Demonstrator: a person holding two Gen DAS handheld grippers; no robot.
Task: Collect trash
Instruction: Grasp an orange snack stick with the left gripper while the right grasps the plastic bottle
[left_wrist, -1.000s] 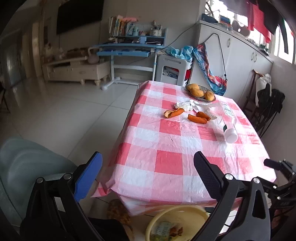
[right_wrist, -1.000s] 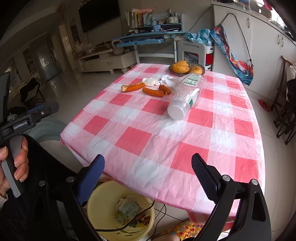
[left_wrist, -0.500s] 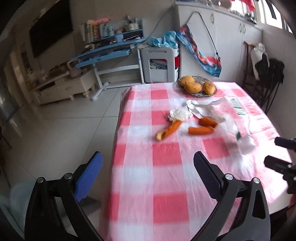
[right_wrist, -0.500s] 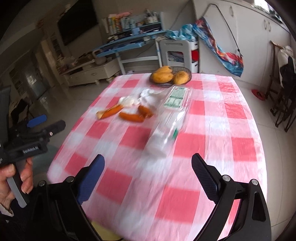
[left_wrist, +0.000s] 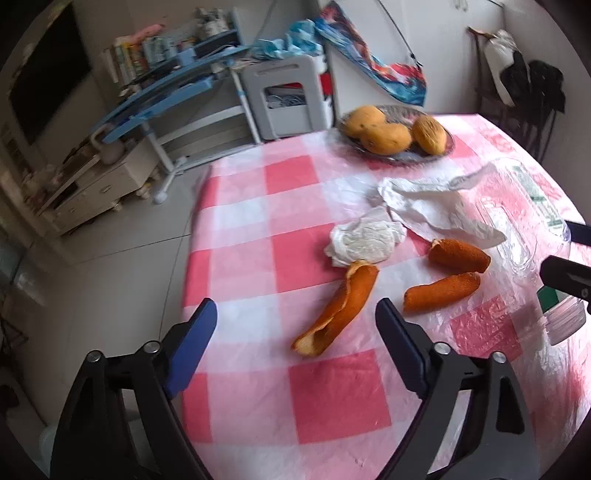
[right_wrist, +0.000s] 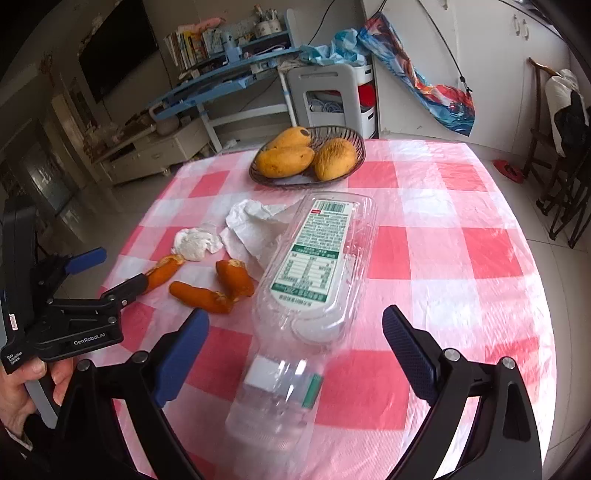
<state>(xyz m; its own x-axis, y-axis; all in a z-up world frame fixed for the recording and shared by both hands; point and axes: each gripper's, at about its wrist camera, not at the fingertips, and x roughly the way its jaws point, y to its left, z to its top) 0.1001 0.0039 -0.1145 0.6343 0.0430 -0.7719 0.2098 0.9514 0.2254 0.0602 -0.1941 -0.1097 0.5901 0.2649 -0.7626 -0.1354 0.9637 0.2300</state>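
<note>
Three orange peels lie on the pink checked table: a long one (left_wrist: 338, 308), a second (left_wrist: 441, 292) and a third (left_wrist: 460, 254). A crumpled white tissue (left_wrist: 364, 240) and a flat white wrapper (left_wrist: 432, 208) lie behind them. My left gripper (left_wrist: 295, 334) is open, its jaws on either side of the long peel's near end. An empty clear plastic bottle (right_wrist: 314, 280) lies on its side, cap end toward me. My right gripper (right_wrist: 295, 349) is open, its jaws on either side of the bottle's neck.
A wicker bowl (right_wrist: 352, 138) with three mangoes stands at the table's far side. The left gripper shows at the left of the right wrist view (right_wrist: 110, 284). A blue desk, a grey stool and white cabinets stand beyond the table.
Both grippers have moved forward over the table from beyond its near edge. The left one came up to the long peel, the right one up to the bottle. The yellow bin is out of view.
</note>
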